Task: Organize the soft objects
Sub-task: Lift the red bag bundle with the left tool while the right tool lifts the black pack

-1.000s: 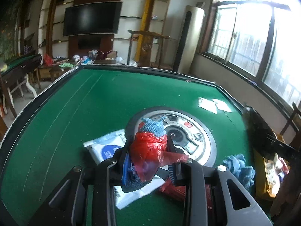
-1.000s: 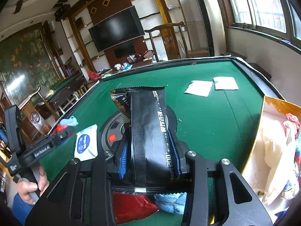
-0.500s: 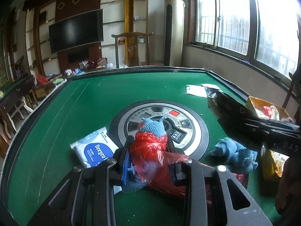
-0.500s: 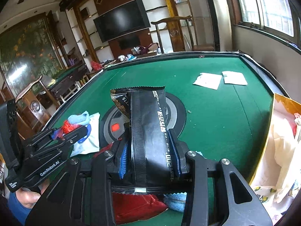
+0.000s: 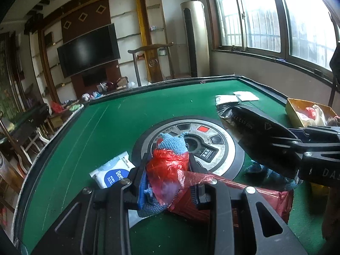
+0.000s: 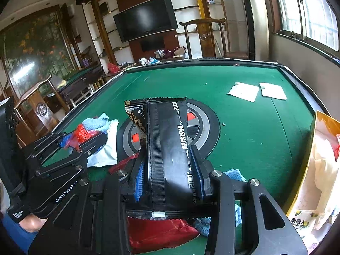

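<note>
The right gripper with its black packet has entered the left view.

Home lounge, television, mahjong table

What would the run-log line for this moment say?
left gripper: shut on red bag and blue cloth | right gripper: shut on black packet | yellow box: open at right table edge

flat red foil packet: largely covered by the gripper frame. crumpled blue knitted cloth: mostly hidden behind it. yellow cardboard box: cut off at right edge.
</note>
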### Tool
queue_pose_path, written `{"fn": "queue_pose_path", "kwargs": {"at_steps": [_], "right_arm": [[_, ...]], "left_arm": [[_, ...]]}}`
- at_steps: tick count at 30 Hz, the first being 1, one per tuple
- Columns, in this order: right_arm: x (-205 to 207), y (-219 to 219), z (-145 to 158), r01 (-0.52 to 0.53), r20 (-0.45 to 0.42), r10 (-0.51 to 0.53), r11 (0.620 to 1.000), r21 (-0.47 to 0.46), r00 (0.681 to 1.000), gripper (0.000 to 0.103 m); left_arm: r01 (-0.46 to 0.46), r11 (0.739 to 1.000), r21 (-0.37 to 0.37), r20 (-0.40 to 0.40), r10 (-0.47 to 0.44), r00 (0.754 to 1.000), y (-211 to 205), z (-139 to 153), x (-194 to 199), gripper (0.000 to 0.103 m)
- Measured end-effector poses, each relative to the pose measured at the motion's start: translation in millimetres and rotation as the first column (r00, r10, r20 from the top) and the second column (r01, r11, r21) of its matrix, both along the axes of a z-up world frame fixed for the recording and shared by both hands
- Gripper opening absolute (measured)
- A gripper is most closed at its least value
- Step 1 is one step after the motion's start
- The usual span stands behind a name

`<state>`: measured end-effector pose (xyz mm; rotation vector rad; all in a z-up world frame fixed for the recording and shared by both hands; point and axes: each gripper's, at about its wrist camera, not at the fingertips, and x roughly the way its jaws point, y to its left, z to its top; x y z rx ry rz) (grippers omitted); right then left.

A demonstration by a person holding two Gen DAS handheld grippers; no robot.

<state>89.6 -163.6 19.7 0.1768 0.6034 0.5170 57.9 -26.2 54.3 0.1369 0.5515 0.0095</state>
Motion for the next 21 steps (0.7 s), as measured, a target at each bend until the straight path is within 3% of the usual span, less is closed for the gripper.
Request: {"fn": "queue_pose_path", "kwargs": {"at_steps": [9, 21], "right_arm": [[-0.7, 0.1, -0.4, -0.001, 0.000, 0.001, 1.000, -0.002, 1.000, 0.037], [-1.3, 1.0, -0.2, -0.001, 0.000, 0.001, 1.000, -0.004, 1.000, 0.037]], "left_arm": [[-0.001, 0.999, 0.046, 0.021, 0.000, 1.000, -4.6, -0.5, -2.5, 0.032], [-0.004, 0.999, 0.051, 0.023, 0.002, 1.000, -5.3, -0.6, -3.2, 0.033]]}}
